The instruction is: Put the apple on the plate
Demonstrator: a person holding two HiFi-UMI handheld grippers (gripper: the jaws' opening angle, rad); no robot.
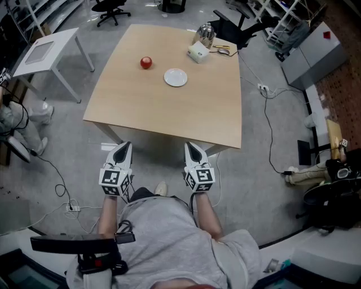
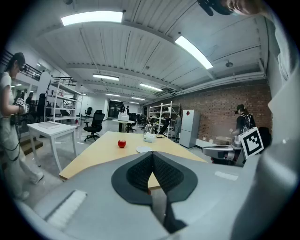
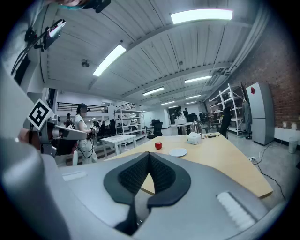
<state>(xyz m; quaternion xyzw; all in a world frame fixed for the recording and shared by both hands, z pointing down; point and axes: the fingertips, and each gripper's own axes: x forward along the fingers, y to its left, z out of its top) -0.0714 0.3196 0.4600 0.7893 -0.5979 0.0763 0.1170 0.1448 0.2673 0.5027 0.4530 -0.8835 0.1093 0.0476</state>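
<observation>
We are holding two grippers just short of the near edge of one wooden table [image 1: 169, 121], well apart from everything on it. The left gripper [image 1: 123, 147] is showing its jaws pressed together with nothing between them. The right gripper [image 1: 190, 148] is showing the same, its pads meeting at the tips and gripping nothing.

On the table we are counting one apple [image 1: 146, 62], red and resting on bare wood. One white plate [image 1: 175, 77] is lying near it. The apple is sitting at about ten o'clock from the plate, off it and not touching it.

One tissue box [image 1: 198, 52] is standing at one o'clock from the plate. One metal kettle [image 1: 206, 35] is standing just beyond the box, at about one o'clock from it. A small object [image 1: 224, 51], too small for us to name, is lying at three o'clock from the box.

Between our grippers and the apple we are seeing only the near half of the tabletop. The plate is lying at twelve o'clock from the right gripper, and the apple at about one o'clock from the left gripper.

Around the table, one white side table [image 1: 48, 48] is standing at ten o'clock. We are seeing at least two office chairs [image 1: 110, 8] at twelve o'clock. A cable [image 1: 269, 121] is trailing across the floor at three o'clock, and a person [image 1: 17, 121] is standing at nine o'clock.
</observation>
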